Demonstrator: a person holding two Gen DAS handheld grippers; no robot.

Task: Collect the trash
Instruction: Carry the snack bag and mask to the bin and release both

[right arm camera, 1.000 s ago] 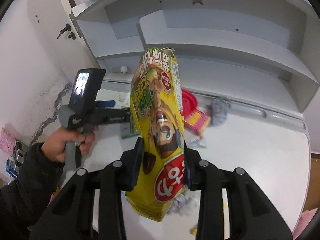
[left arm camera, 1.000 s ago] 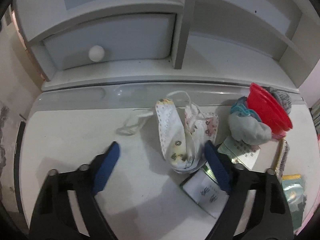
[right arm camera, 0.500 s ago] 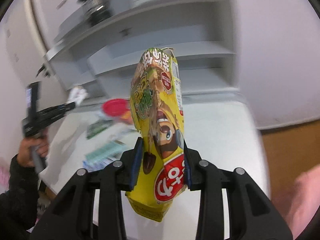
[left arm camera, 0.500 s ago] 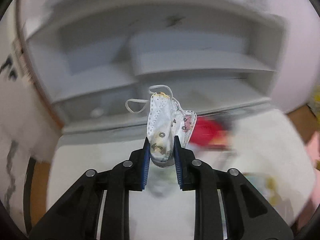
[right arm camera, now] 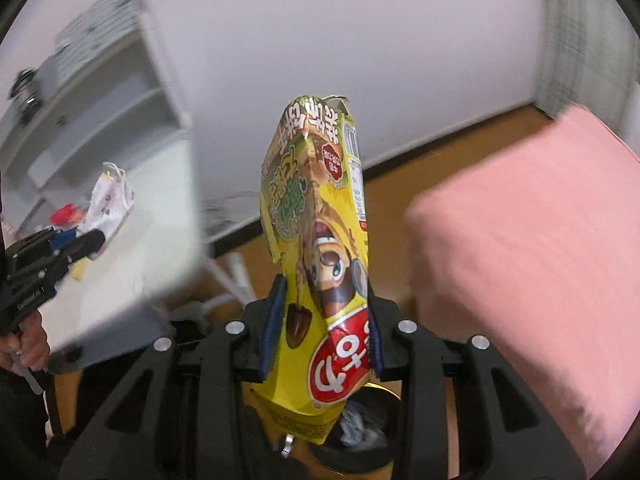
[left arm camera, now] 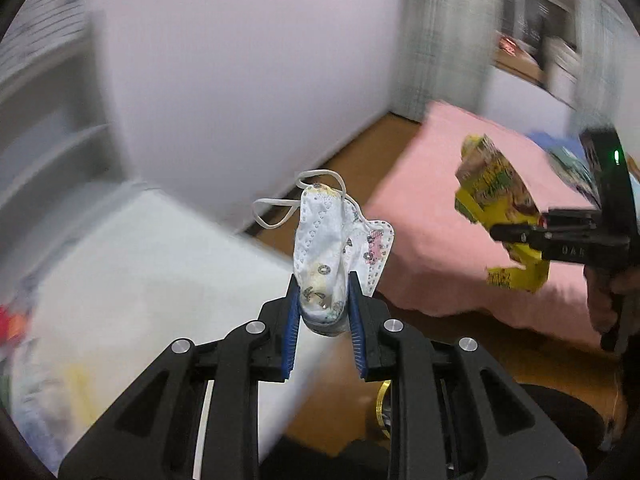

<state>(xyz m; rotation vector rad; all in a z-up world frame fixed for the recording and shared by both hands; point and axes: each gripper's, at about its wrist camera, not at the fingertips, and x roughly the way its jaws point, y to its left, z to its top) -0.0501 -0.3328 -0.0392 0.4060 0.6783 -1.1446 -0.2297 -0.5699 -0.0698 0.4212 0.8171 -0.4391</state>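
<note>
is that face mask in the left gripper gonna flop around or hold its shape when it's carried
The face mask probably keeps its shape: it stands folded upright above the left gripper, whose fingers pinch its bottom end. It looks light, thin fabric. The ear loop hangs loose off the top, so it may swing or snag.

Both claws [left arm camera: 323,307] [right arm camera: 324,322] clamped (pointing downward)
</note>
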